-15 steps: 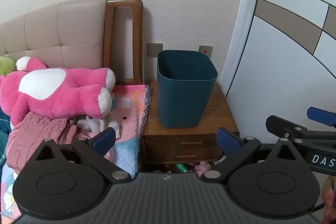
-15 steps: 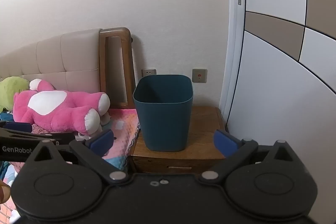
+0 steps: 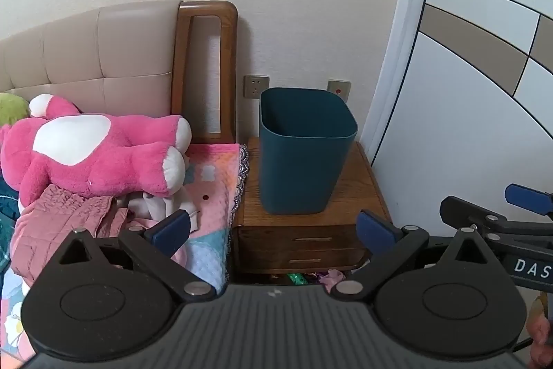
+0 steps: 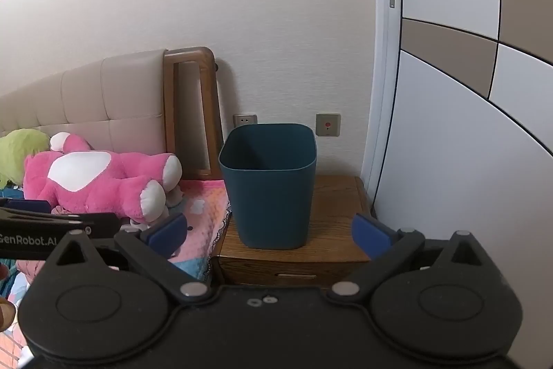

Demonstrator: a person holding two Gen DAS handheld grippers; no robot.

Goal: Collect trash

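Facing the dark teal plastic waste bin (image 3: 306,158) upright on the wooden nightstand (image 3: 359,196), both the left gripper (image 3: 273,232) and right gripper (image 4: 269,236) gape wide and empty, while crumpled coloured wrappers (image 3: 312,277) lie lower, under the nightstand, nearer the left.

A waste bin (image 3: 304,154) stands on the nightstand (image 3: 359,199) at frame centre; the bed (image 3: 211,196) with a plush toy (image 3: 96,154) lies left, a wardrobe (image 3: 466,127) right.
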